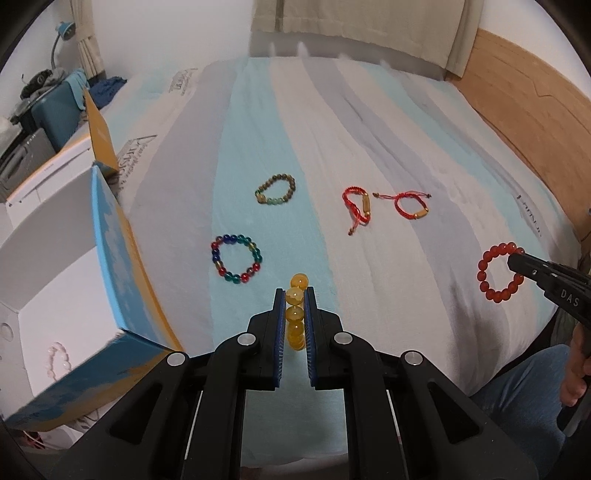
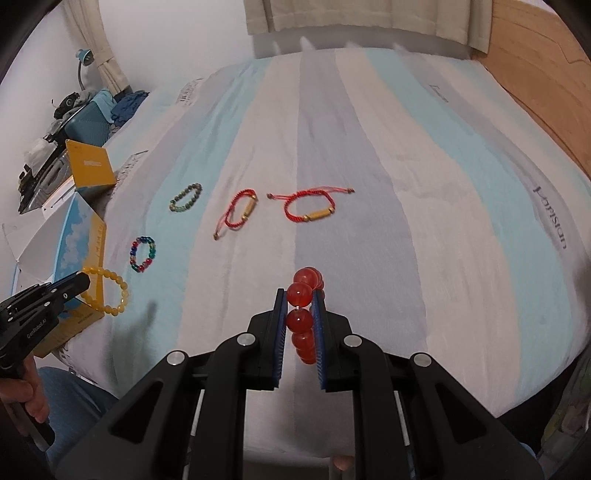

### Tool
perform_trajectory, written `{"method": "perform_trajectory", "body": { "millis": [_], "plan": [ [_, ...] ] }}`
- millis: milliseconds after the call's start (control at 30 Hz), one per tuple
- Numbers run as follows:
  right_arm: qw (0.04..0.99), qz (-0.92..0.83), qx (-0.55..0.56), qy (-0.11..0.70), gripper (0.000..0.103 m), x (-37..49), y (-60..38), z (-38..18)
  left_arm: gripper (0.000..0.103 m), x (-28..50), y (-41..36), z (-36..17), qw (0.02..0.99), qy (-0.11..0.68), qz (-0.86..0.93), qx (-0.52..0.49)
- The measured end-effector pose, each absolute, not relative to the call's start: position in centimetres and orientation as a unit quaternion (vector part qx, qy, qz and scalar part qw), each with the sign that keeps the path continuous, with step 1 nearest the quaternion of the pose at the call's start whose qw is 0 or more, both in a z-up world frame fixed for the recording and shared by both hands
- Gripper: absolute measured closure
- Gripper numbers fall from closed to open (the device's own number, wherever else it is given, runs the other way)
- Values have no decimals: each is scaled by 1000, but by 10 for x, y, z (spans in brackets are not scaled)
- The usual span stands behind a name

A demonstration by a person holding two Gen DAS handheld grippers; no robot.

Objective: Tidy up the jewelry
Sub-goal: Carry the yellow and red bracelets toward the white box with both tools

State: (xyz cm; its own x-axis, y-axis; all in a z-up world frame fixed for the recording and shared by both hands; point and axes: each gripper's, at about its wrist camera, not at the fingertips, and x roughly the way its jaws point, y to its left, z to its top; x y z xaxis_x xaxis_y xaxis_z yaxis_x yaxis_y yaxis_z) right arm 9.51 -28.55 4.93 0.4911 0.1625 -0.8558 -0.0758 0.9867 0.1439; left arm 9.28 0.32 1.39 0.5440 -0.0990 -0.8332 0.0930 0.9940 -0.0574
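Note:
My left gripper (image 1: 294,295) is shut on a yellow bead bracelet (image 1: 296,317) and holds it above the striped bed; it also shows in the right wrist view (image 2: 107,291), beside the open box. My right gripper (image 2: 300,295) is shut on a red bead bracelet (image 2: 303,317), also seen in the left wrist view (image 1: 498,273). On the bed lie a multicolour bead bracelet (image 1: 236,263), a brown-green bead bracelet (image 1: 276,190) and two red cord bracelets (image 1: 357,208) (image 1: 406,205).
An open blue-and-yellow box (image 1: 110,258) with a white inside stands at the bed's left edge; a pale pink bracelet (image 1: 59,360) lies in it. A wooden headboard (image 1: 524,122) runs along the right. Clutter and a lamp (image 1: 64,33) are at far left.

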Motion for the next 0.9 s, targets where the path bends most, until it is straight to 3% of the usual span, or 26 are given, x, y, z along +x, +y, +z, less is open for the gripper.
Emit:
{"method": "perform_trajectory", "body": {
  "millis": [900],
  "plan": [
    [870, 142, 3, 472, 90, 125, -164, 99, 94, 80, 89, 76, 900, 435, -8, -27]
  ]
}}
